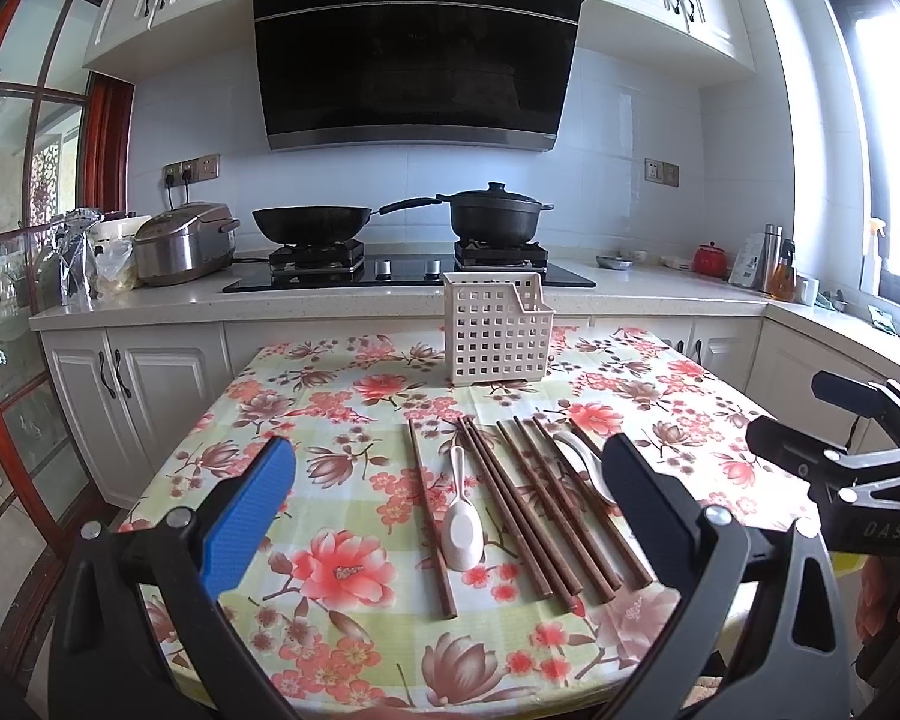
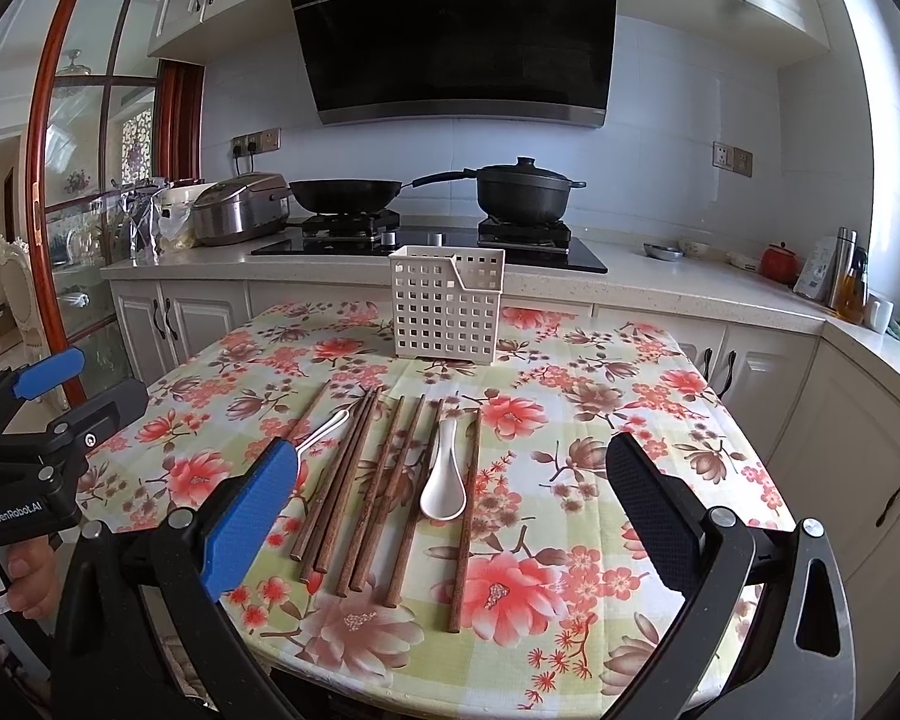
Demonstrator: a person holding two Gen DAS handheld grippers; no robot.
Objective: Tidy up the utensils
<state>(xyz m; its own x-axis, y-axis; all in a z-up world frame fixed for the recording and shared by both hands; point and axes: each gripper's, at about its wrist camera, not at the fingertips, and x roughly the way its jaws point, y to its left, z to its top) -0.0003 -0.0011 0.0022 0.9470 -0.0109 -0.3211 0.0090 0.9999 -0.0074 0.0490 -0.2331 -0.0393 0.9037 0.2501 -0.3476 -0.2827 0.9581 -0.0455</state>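
A white-tiled kitchen lay behind the work surface, with a black range hood (image 1: 417, 42) above a gas hob carrying a black wok (image 1: 312, 223) and a lidded black pot (image 1: 495, 216). In front stood the table (image 2: 660, 420), covered with a floral cloth of red and brown blossoms on pale green checks.

Toward the far side of the table a white perforated plastic basket (image 2: 447, 309) stood upright; its inside could not be seen from either camera. Nearer lay the brown wooden chopsticks (image 2: 378, 480), roughly parallel and pointing away from the cameras, some touching or overlapping so that an exact count was hard to make.

A white ceramic spoon (image 2: 444, 480) lay among the chopsticks toward the right of the row, bowl nearest the camera. A second white spoon (image 2: 324, 429) lay at the left of the row; in the right wrist view its bowl was hidden behind a blue pad, and in the left wrist view it was partly cut off by a black finger.

The left tool (image 1: 450, 504) hovered over the near part of the table with its fingers spread wide and nothing between them. The right tool (image 2: 453, 498) was likewise spread wide and empty. Each tool showed at the edge of the other's view, with part of a hand (image 2: 27, 570) gripping the handle.
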